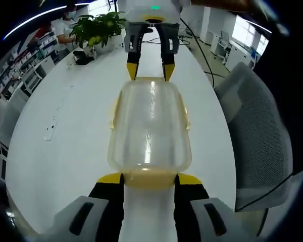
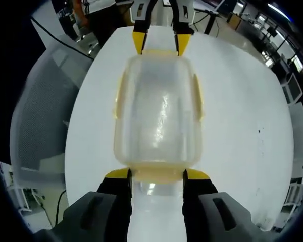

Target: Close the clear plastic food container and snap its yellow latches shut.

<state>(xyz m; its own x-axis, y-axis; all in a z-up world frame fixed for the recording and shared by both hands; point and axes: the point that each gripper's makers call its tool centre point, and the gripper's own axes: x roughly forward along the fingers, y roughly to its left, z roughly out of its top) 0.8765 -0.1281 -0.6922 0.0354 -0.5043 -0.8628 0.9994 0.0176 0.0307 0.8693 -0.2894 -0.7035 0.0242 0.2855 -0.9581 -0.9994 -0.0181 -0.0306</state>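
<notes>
the clear plastic food container (image 1: pixel 149 126) sits on a long white table (image 1: pixel 65 151), between the two grippers, which face each other from its two short ends. its lid is on, and yellow latches (image 1: pixel 112 112) lie flat along the long sides.

in the left gripper view the left gripper (image 1: pixel 149 179) has its yellow-tipped black jaws set on either side of the yellow latch (image 1: pixel 149 177) at the container's near end, the tips touching or just beside the container's corners. the jaws stand at a middling width, about as wide as that latch; i cannot tell whether they press on it. across the container the right gripper (image 1: pixel 149 75) reaches to the far end, its tips at the far latch.

in the right gripper view the right gripper (image 2: pixel 157 176) is placed the same way, jaws flanking the near yellow latch (image 2: pixel 156 175), with the left gripper (image 2: pixel 159 44) at the far end.

a grey mesh chair (image 1: pixel 262 136) stands at one long edge of the table. a potted plant (image 1: pixel 98 27) and a dark cable (image 1: pixel 204 55) are toward the table's far end in the left gripper view.
</notes>
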